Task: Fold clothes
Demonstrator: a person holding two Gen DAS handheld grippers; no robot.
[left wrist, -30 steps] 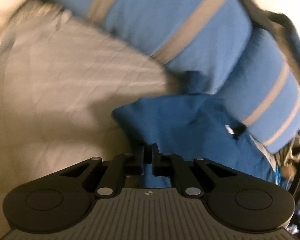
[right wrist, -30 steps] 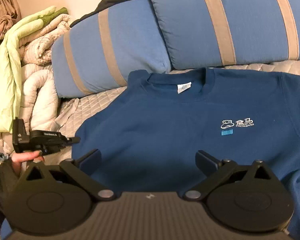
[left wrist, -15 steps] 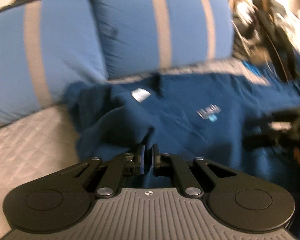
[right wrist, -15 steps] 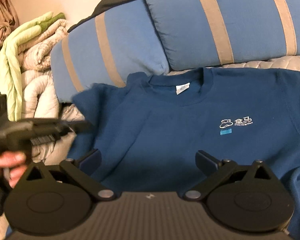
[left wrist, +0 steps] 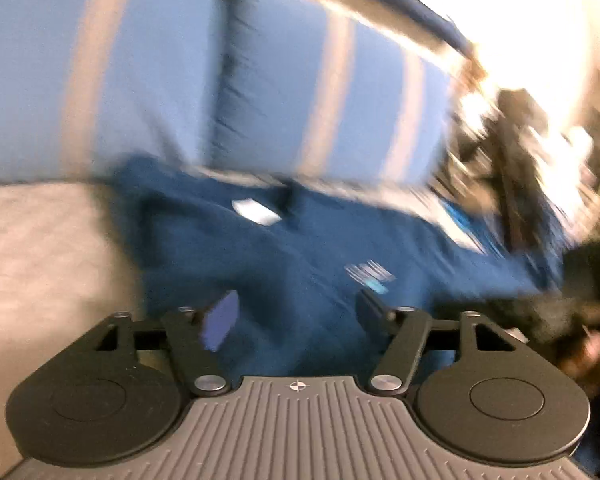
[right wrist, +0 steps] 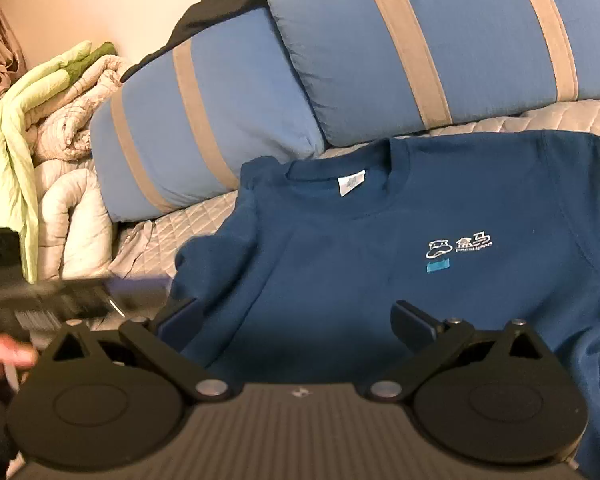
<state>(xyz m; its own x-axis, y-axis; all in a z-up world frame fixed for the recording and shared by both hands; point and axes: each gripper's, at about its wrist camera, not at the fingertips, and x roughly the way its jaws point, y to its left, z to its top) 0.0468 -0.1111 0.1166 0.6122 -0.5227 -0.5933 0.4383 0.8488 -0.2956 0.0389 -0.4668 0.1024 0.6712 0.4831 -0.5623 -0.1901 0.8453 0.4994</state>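
- Sweatshirt, dark blue, lies front up on the quilted bed, its collar just below the striped pillows.
- Left gripper, at the sweatshirt's folded-in sleeve side, has just been opening its jaws; nothing sits between them.
- Right gripper hovers over the sweatshirt's chest, jaws spread and empty.

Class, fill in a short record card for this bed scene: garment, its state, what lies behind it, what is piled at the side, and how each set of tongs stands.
garment: dark blue sweatshirt, front up, white logo on chest
state: one sleeve folded in over the body, the rest spread flat
behind it: two blue striped pillows
at the side: bundled quilts
surface: grey quilted bedspread
left tongs: jaws just opened, nothing between them
right tongs: open, above the sweatshirt's lower part
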